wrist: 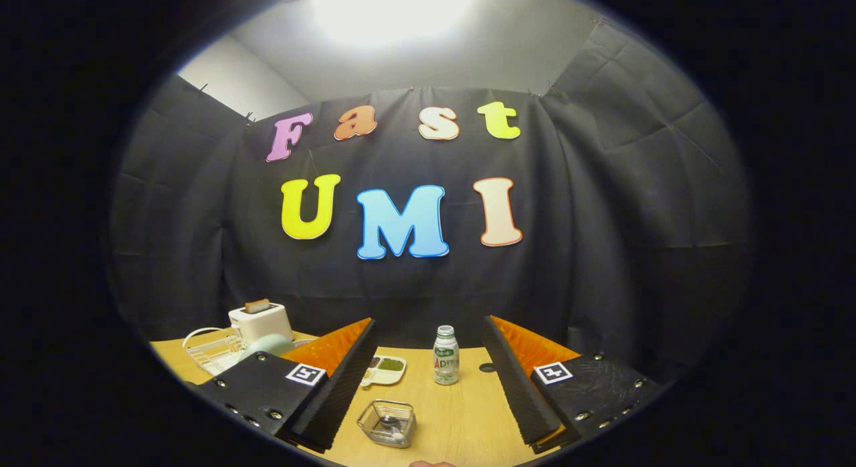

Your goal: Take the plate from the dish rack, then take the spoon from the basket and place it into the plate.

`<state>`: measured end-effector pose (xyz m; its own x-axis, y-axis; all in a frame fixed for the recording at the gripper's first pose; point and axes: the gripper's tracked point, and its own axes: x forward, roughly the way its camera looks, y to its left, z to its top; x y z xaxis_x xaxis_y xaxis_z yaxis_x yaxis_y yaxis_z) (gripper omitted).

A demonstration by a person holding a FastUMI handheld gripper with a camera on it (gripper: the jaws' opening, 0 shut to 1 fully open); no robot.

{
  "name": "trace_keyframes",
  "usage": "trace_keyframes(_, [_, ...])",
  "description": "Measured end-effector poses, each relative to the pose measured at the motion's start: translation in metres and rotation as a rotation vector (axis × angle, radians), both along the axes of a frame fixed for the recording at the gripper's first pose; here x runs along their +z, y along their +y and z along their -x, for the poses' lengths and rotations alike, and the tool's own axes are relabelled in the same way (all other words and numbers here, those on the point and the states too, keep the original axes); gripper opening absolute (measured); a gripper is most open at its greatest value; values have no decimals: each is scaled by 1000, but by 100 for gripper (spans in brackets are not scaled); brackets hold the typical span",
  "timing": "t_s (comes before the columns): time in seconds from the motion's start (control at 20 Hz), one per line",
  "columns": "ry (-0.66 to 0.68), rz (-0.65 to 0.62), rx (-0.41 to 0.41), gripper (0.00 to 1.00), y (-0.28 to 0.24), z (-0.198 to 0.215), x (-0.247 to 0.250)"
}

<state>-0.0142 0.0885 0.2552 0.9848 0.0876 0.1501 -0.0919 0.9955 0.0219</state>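
Observation:
My gripper (428,380) is open, its two fingers spread wide above the wooden table (461,420), nothing between them. A small wire basket (386,423) sits on the table between the fingers, close in, with a spoon (391,427) lying in it. The white dish rack (215,352) stands beyond and outside the left finger, and a pale green plate (266,345) rests at its near side, partly hidden by that finger.
A white toaster (261,321) with a slice of bread stands behind the rack. A small white bottle with a green label (446,355) is ahead between the fingers. A small dish of green and brown food (382,370) lies beside the left finger.

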Motion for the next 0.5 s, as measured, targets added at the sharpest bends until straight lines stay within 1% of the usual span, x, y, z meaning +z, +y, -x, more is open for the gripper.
trace_keyframes(0.1, [2,22,-11,98,22,-5,15])
trace_keyframes(0.25, [9,13,-8,98,64,-9,32])
trace_keyframes(0.45, [-2,-6,-45,98,99,-13,40])
trace_keyframes(0.5, [13,-2,-55,98,104,-15,36])
